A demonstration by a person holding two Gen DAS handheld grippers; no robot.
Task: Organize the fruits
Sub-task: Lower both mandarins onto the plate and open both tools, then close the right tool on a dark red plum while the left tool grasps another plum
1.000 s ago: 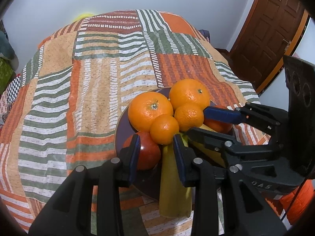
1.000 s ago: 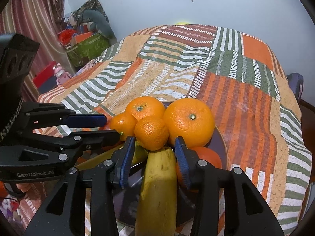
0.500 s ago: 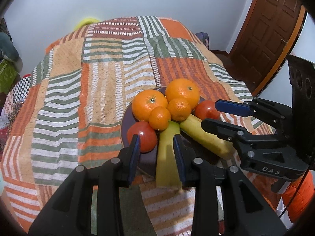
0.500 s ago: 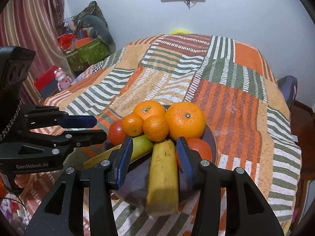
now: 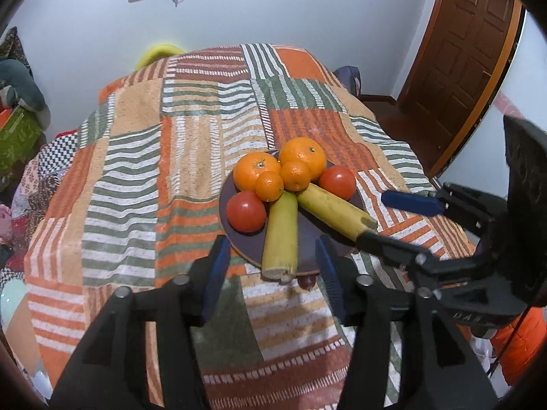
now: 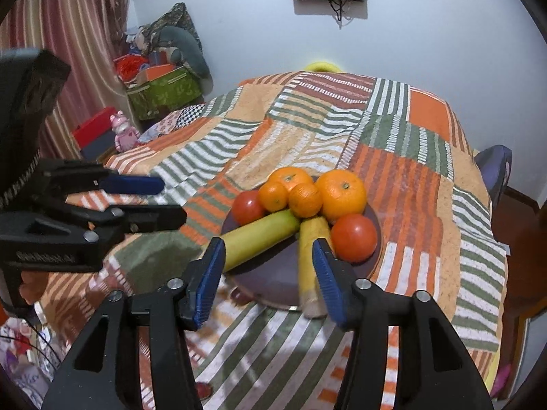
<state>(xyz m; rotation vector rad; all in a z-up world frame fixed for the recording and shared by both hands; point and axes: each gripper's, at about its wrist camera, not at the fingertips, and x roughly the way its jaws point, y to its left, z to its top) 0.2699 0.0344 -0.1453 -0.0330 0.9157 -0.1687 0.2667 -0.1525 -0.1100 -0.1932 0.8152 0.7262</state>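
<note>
The patchwork quilt (image 5: 143, 177) fills both views, and more of it shows than a second ago, since both grippers have drawn back and up from the plate (image 5: 309, 242). On the plate lie two bananas (image 5: 282, 230), two big oranges (image 5: 302, 155), two tomatoes (image 5: 246, 211) and two mandarins (image 5: 269, 186). The left gripper (image 5: 271, 270) and right gripper (image 6: 268, 270) have just been opening and grip nothing. A small dark thing, perhaps a grape (image 5: 307, 282), lies at the rim. The arranging looks finished.
</note>
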